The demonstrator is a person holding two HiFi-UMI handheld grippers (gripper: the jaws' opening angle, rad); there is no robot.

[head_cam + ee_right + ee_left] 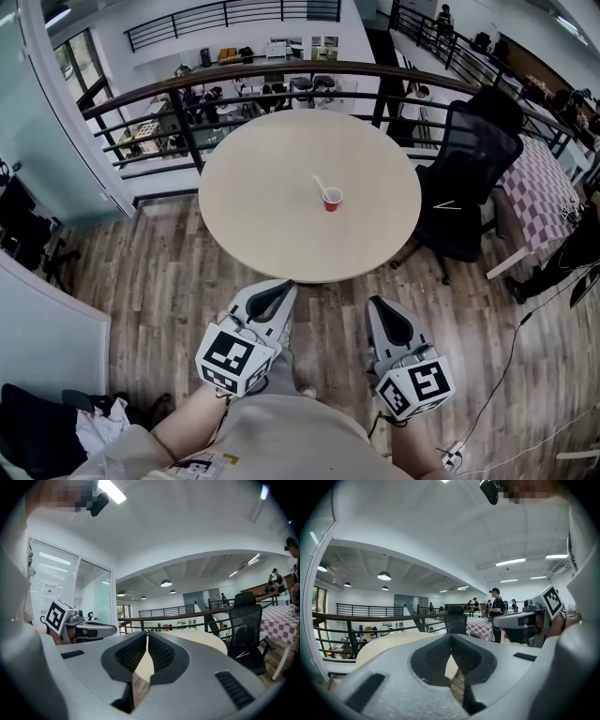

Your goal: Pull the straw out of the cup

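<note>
Red and small, the cup (332,199) stands on the round surface (253,206) well ahead of both tools, a thin white straw (320,183) leaning out of it. The left tool (281,287) and right tool (379,304) are both closed and empty. The straw looks light and crushable, so I would pinch it gently near its top.

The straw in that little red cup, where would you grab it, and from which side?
Probably the bare upper stretch of the straw, above the rim of the red cup: it sticks out, leaning left and away in the head view. Come from the near edge of the round table, jaws closing across the thin shaft.
</note>
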